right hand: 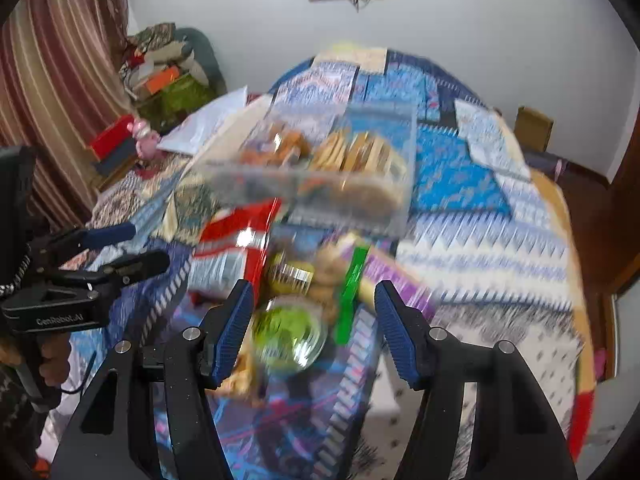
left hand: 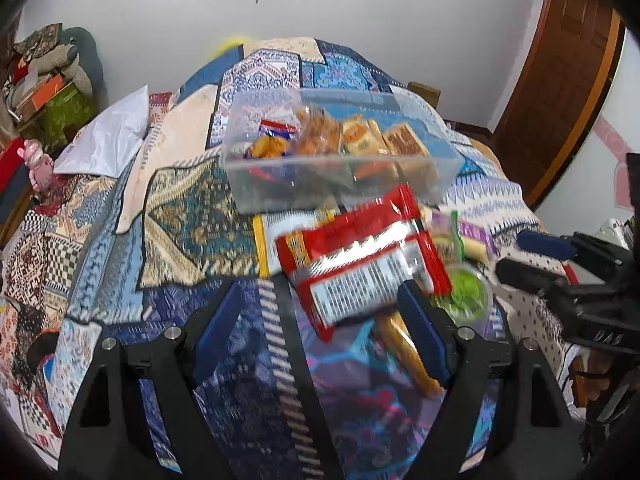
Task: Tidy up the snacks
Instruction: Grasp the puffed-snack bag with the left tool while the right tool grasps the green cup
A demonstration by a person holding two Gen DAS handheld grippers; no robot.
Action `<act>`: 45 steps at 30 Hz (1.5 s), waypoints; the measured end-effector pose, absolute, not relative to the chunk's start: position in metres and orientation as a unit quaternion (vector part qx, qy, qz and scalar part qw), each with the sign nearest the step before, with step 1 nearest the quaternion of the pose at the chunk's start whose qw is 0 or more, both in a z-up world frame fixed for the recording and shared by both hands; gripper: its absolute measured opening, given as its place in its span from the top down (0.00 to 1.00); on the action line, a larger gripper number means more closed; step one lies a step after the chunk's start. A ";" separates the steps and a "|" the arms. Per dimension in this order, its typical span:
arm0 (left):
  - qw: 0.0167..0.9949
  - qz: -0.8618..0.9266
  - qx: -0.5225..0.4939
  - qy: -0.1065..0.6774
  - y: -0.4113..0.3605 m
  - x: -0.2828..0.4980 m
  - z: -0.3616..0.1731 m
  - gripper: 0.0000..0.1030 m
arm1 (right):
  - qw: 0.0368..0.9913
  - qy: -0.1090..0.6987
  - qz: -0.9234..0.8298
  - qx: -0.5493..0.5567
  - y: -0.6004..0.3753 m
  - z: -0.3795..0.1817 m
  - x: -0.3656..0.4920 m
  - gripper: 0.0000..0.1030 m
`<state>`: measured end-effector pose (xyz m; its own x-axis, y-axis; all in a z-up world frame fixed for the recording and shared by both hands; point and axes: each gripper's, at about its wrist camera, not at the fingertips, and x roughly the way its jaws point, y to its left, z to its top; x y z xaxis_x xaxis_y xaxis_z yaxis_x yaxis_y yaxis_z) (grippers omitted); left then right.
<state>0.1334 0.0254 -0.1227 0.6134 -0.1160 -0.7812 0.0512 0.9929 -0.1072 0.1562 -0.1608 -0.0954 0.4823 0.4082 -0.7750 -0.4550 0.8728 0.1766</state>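
A clear plastic bin (left hand: 256,184) (right hand: 256,188) sits on the patterned bedspread and holds several orange and tan snack packs (left hand: 360,140). In front of it lies a loose pile: a red snack bag (left hand: 360,256) (right hand: 236,240), a green-lidded cup (left hand: 466,292) (right hand: 286,338), a purple pack (right hand: 400,280) and a green stick pack (right hand: 352,296). My left gripper (left hand: 320,328) is open, its right finger at the red bag's lower edge. My right gripper (right hand: 314,332) is open around the green cup. Both views are blurred.
The bedspread (left hand: 180,208) covers the whole bed. A white pillow (left hand: 108,140) lies at the far left. Stacked boxes and clothes (left hand: 44,76) fill the left corner. A wooden door (left hand: 560,80) stands at the right. A small brown box (right hand: 534,128) sits behind the bed.
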 end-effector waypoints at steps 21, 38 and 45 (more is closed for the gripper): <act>0.872 -0.057 -0.052 0.484 0.009 0.123 -0.160 0.22 | 0.820 0.499 0.281 0.019 -0.146 -0.149 0.154 0.47; 0.852 -0.098 -0.064 0.511 -0.053 0.145 -0.179 0.22 | 0.850 0.480 0.215 0.024 -0.208 -0.139 0.133 0.47; 0.860 -0.102 -0.050 0.498 -0.059 0.141 -0.183 0.50 | 0.853 0.474 0.216 0.038 -0.215 -0.135 0.130 0.47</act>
<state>0.1407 -0.0591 -0.1829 0.4842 -0.2254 -0.8455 0.1250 0.9742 -0.1881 0.1297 -0.2146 -0.1348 0.4573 0.4044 -0.7920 -0.3321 0.9038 0.2698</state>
